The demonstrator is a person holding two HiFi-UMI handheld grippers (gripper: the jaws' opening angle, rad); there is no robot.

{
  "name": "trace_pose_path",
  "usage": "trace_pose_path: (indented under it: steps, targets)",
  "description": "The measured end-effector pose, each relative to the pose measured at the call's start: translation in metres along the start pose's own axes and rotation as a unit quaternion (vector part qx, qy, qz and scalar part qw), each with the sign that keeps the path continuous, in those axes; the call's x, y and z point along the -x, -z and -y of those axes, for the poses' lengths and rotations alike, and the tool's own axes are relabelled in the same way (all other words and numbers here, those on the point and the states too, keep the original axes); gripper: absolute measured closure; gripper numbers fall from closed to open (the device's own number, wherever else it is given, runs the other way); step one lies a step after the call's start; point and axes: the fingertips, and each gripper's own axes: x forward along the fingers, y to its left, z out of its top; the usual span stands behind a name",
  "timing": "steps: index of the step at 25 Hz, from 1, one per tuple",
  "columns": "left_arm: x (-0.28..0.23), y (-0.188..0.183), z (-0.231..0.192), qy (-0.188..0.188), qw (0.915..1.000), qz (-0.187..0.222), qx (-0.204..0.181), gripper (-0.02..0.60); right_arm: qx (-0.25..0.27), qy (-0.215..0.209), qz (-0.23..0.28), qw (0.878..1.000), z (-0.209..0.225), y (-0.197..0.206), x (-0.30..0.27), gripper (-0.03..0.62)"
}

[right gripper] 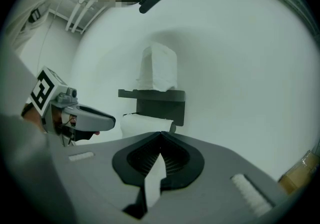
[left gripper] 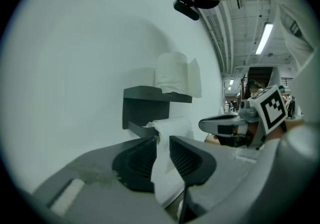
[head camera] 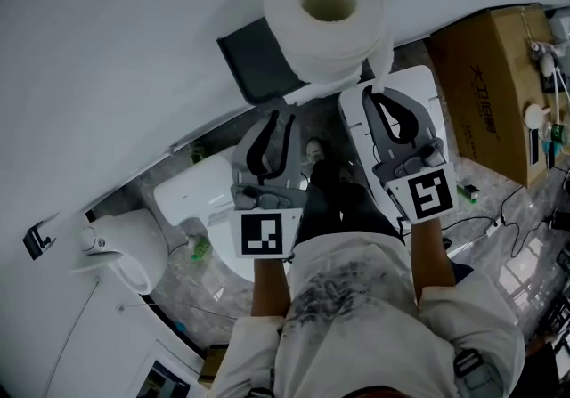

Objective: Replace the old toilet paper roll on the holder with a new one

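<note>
Step in hand, as I judge it: getting the old roll (right gripper: 145, 124) off the holder (right gripper: 152, 101). I should pull level and slowly, or the thin paper tears. My left gripper (left gripper: 162, 140) stands apart, a paper tail (left gripper: 162, 178) loose between its jaws. My right gripper (right gripper: 161, 135) is pinched on a paper strip (right gripper: 154, 180). The new roll (head camera: 325, 18), fat and white, stands upright atop the holder, with the old roll beneath the shelf.

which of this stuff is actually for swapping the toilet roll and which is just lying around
For the job: full roll on top of the holder; lower roll under its shelf; paper strip pinched in the right gripper; loose paper between the open jaws of the left gripper.
Lying about: cardboard box; white fixture by the wall.
</note>
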Motion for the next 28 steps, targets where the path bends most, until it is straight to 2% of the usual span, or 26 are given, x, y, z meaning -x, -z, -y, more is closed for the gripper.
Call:
trace_pose_path:
  steps: [14, 22, 28]
  targets:
    - [-0.020, 0.001, -0.002, 0.019, 0.9997, 0.012, -0.004, 0.457, -0.009, 0.014, 0.005, 1.000, 0.010, 0.009, -0.022, 0.592]
    - [-0.023, 0.002, -0.001, 0.033, 0.9994, 0.010, -0.004, 0.456, -0.019, 0.020, -0.010, 1.000, 0.016, 0.016, -0.030, 0.592]
    - [-0.027, 0.003, 0.004, 0.040, 0.9991, 0.012, -0.002, 0.456, -0.021, 0.022, 0.000, 1.000, 0.021, 0.020, -0.035, 0.592]
